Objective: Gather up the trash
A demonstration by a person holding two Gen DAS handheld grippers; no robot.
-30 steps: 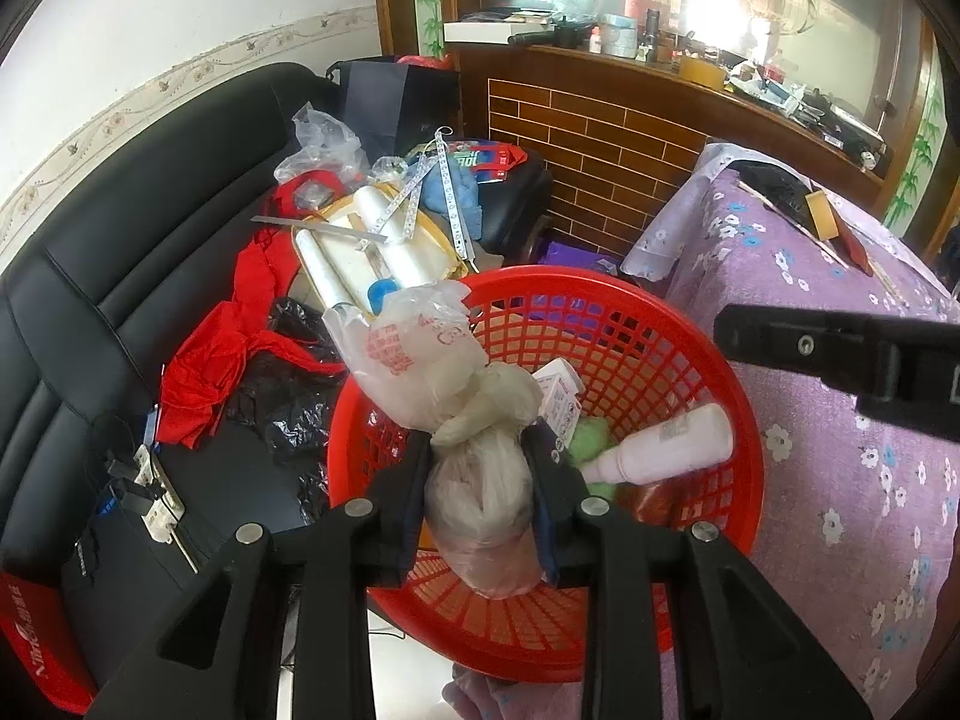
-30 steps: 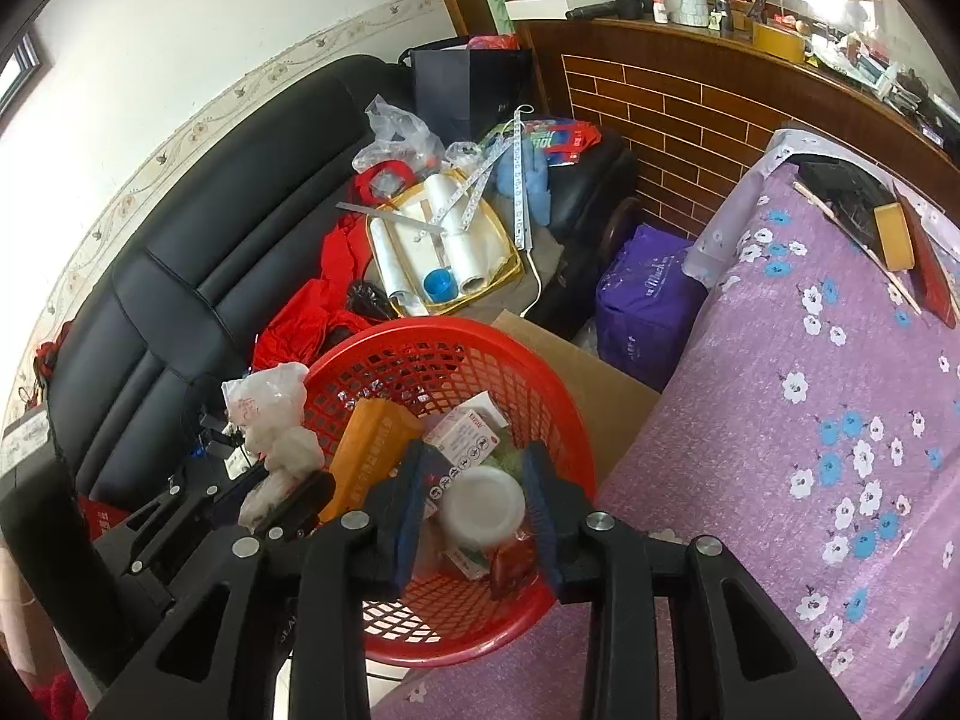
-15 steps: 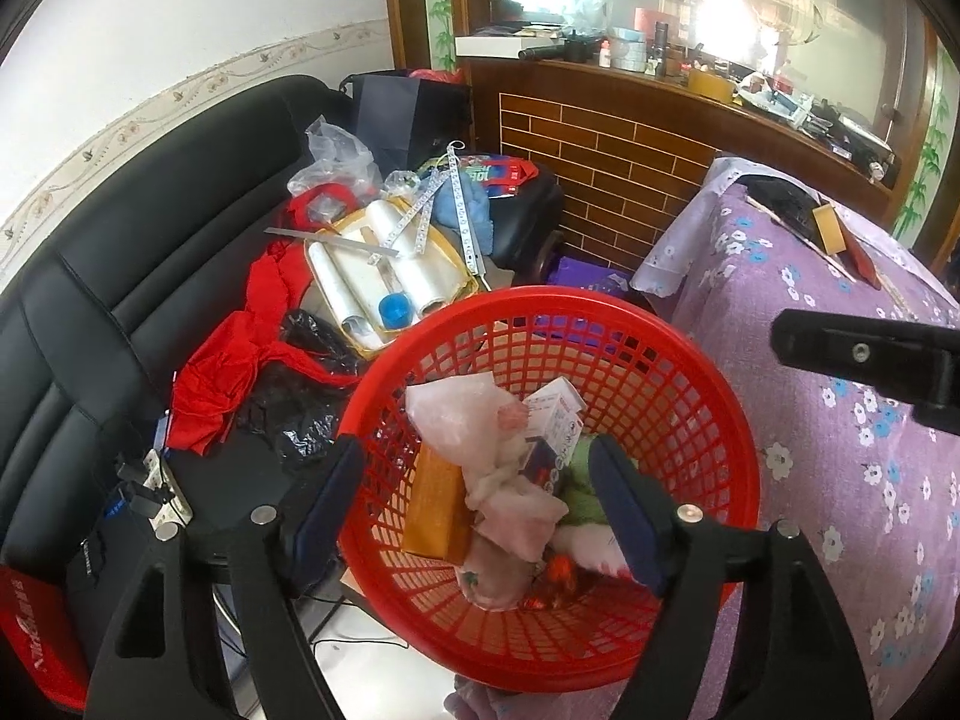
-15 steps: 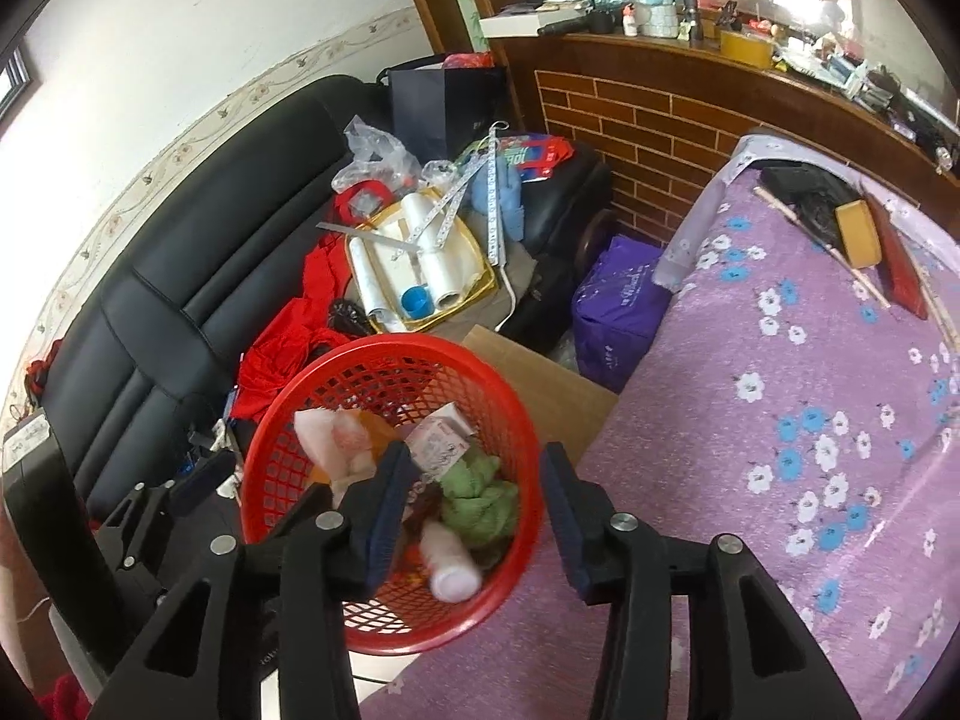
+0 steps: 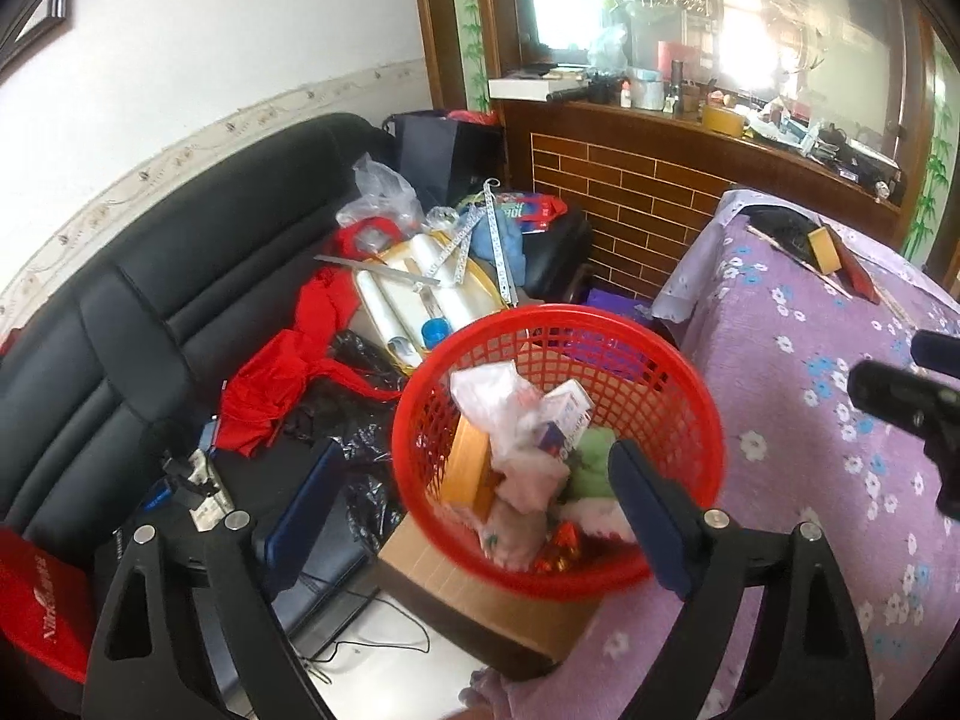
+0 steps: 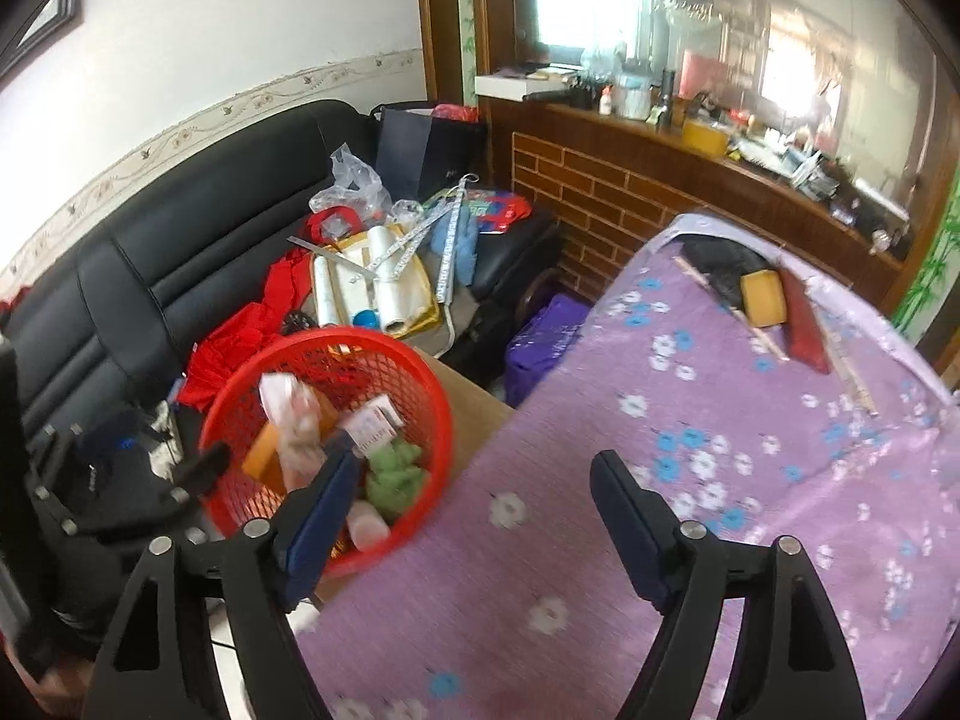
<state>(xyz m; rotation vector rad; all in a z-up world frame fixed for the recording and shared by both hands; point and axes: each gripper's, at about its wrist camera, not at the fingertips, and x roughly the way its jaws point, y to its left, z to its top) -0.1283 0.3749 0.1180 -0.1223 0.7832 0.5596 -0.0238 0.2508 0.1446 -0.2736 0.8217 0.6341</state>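
Trash sits in the red basket (image 5: pixel 708 420) on a cardboard box (image 5: pixel 480 606); white bottle (image 6: pixel 367 527) lies flat, long axis near-to-far. Left gripper (image 5: pixel 480 480) and right gripper (image 6: pixel 474 516) both empty, jaws wide and opening. Purple tablecloth (image 6: pixel 690 480) right, black sofa (image 5: pixel 180 276) far left.

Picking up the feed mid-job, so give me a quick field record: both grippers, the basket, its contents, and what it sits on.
left gripper: jaws opening, nothing between the pads
right gripper: jaws opening, nothing held, over the purple cloth
basket: red, upright
basket contents: plastic bag, small carton, green wad, white bottle, orange box
basket support: cardboard box
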